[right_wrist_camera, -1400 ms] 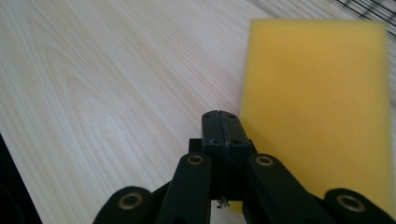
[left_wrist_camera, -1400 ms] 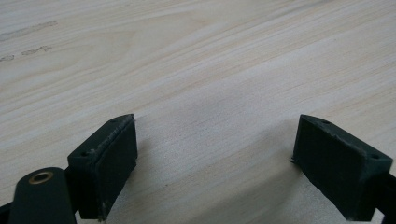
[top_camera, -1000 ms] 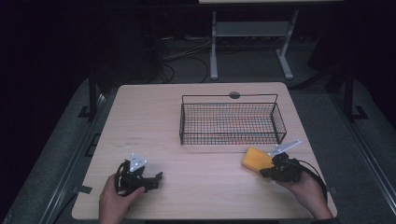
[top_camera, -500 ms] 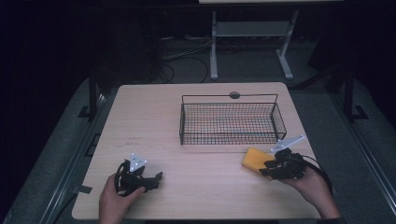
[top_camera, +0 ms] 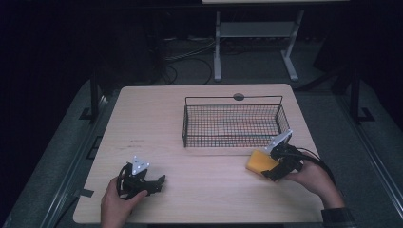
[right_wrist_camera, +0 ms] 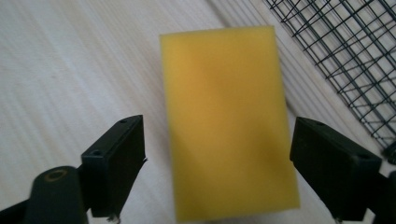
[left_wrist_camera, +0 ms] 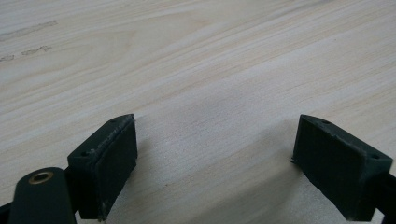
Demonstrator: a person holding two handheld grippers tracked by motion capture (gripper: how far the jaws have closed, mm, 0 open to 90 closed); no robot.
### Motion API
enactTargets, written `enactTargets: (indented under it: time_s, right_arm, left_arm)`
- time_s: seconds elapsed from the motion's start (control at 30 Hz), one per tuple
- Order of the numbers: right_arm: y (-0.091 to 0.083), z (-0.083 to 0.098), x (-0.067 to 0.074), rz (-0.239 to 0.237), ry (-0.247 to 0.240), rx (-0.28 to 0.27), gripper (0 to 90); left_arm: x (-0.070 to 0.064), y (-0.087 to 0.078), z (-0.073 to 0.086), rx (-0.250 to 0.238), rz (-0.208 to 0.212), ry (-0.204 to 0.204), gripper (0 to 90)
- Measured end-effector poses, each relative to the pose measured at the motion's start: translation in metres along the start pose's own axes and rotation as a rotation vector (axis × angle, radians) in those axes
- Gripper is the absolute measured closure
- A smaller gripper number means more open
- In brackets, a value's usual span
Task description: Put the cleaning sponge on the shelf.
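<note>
The pale wood surface [top_camera: 199, 128] carries everything here. A black wire basket [top_camera: 234, 121] stands on its far right half, and a dark round spot [top_camera: 238, 97] sits on the wood just behind the basket's rear rim.

A yellow sponge [top_camera: 260, 162] lies flat on the surface just in front of the basket's near right corner, close to it but apart from the wire. In the right gripper view the sponge [right_wrist_camera: 229, 116] lies lengthwise between the two black jaws, with bare wood showing on either side of it, and the basket mesh [right_wrist_camera: 345, 51] runs across the upper right corner.

The right tool [top_camera: 272, 170] is held low at the sponge's right edge. Its jaws have just been opening and now stand wide, with the sponge between them but the pads off it, so it has hold of nothing.

The left tool [top_camera: 157, 183] rests near the surface's front left, well apart from the sponge and basket. In the left gripper view its jaws are spread wide over bare wood [left_wrist_camera: 210, 93], with nothing between them.
</note>
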State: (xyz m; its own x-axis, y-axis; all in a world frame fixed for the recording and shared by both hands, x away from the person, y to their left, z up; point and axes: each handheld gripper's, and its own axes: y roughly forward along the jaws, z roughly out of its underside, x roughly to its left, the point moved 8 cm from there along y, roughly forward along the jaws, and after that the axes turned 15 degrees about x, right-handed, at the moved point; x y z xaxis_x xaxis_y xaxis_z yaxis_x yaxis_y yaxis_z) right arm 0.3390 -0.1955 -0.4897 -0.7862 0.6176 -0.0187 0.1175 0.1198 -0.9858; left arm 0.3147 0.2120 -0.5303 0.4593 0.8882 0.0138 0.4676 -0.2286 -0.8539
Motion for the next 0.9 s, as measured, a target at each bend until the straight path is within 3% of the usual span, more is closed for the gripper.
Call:
enactTargets:
  time_s: [0.1, 0.53, 0.9]
  right_arm:
    - [0.006, -0.007, -0.003, 0.010, -0.033, 0.024, 13.8]
    - [0.027, -0.017, -0.009, 0.013, -0.055, 0.082, 13.6]
    - [0.030, -0.014, -0.011, 0.001, -0.051, 0.086, 21.8]
  left_arm:
    - [0.000, 0.000, 0.000, 0.000, 0.000, 0.000, 12.8]
    - [0.000, 0.000, 0.000, 0.000, 0.000, 0.000, 12.8]
    - [0.000, 0.000, 0.000, 0.000, 0.000, 0.000, 12.8]
